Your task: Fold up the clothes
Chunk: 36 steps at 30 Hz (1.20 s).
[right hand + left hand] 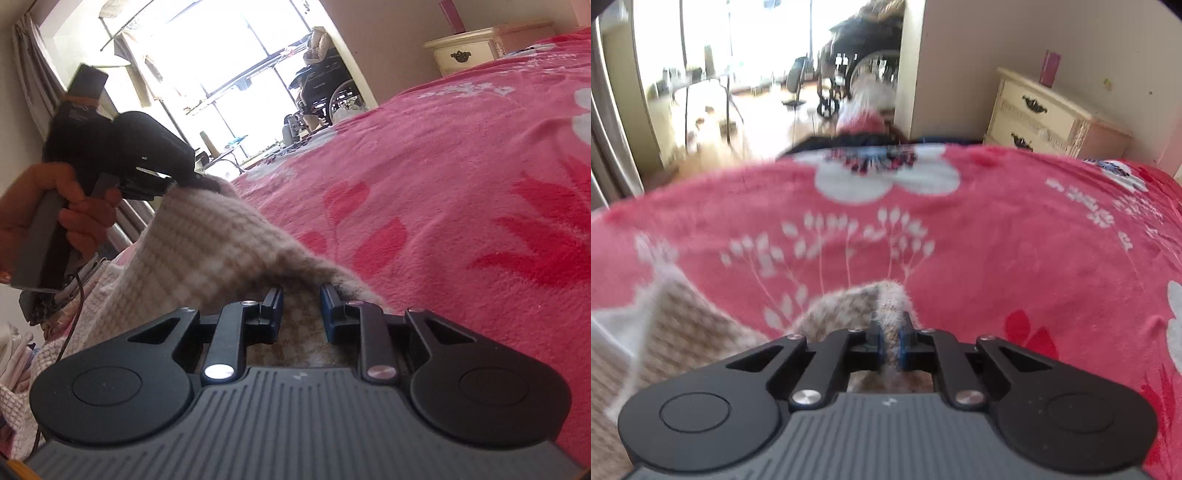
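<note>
Checked sweater held lifted over near edge of bed. Left gripper clamped on fabric ridge; right gripper parted, cloth between fingers, for spreading.

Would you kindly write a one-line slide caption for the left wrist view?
Left gripper shut on a beige checked knit garment, lifting its edge above a pink floral blanket.

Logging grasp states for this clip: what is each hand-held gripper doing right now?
Left hand-held gripper: closed on the beige knit garment.
Right hand-held gripper: open, knit fabric between its fingers, not clamped.
</note>
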Motion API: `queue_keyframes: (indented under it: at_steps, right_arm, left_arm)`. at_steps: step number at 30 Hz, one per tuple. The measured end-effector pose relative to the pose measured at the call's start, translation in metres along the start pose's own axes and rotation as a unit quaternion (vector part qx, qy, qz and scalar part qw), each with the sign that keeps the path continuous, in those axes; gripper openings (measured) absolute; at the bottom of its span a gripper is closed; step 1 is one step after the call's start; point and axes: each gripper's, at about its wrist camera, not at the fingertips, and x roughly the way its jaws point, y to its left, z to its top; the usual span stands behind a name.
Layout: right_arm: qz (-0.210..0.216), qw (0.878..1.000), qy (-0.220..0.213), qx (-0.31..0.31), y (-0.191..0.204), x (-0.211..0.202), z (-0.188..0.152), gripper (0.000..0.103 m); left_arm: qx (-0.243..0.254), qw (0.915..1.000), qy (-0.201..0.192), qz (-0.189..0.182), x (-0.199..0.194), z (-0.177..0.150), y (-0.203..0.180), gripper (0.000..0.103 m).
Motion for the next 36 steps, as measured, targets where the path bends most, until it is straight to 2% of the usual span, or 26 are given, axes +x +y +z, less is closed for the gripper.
queue_keyframes:
  at_steps: [4,7,10,12,18,21,24,26,28,32,35,36]
  right_arm:
    - [0.006,1.0,0.002,0.004,-0.002,0.001,-0.001,0.021]
    - [0.011,1.0,0.001,0.007,-0.005,0.001,-0.002,0.021]
    - [0.017,1.0,0.0,0.017,-0.008,0.002,-0.003,0.02]
    - [0.018,1.0,0.001,0.018,-0.009,0.003,-0.003,0.02]
    - [0.016,1.0,0.003,0.018,-0.009,0.005,-0.003,0.02]
    - [0.014,1.0,0.004,0.016,-0.008,0.005,-0.003,0.02]
    - [0.009,1.0,0.008,0.013,-0.007,0.005,-0.002,0.02]
    - [0.002,1.0,0.013,0.008,-0.004,0.006,-0.001,0.02]
    - [-0.007,1.0,0.021,0.002,0.0,0.008,0.002,0.02]
    - [-0.031,0.999,0.045,-0.005,0.01,0.007,0.01,0.021]
    - [-0.042,0.996,0.057,0.054,0.022,-0.017,0.024,0.025]
    - [-0.025,0.996,0.051,0.065,0.033,-0.03,0.026,0.025]
  left_arm:
    - [0.033,0.999,-0.012,0.028,0.025,-0.019,-0.004,0.01]
    - [0.034,0.999,-0.016,0.024,0.028,-0.022,-0.001,0.014]
    - [0.028,0.9995,-0.006,0.011,0.015,-0.007,0.008,0.026]
    - [0.047,0.9981,-0.026,0.031,-0.005,0.004,0.016,0.049]
    - [0.065,0.9919,-0.059,0.092,-0.087,0.028,0.078,0.046]
    - [0.073,0.9891,-0.071,0.106,-0.147,0.026,0.116,0.046]
    - [0.064,0.9877,-0.087,0.113,-0.215,0.009,0.155,0.05]
    - [0.052,0.9892,-0.082,0.11,-0.255,-0.016,0.178,0.051]
    - [0.038,0.9923,-0.08,0.086,-0.283,-0.053,0.195,0.051]
    - [0.0,0.998,-0.058,0.026,-0.315,-0.153,0.218,0.052]
    - [-0.044,0.9982,-0.04,-0.009,-0.331,-0.228,0.227,0.051]
    - [-0.06,0.9975,-0.035,-0.013,-0.337,-0.249,0.231,0.051]
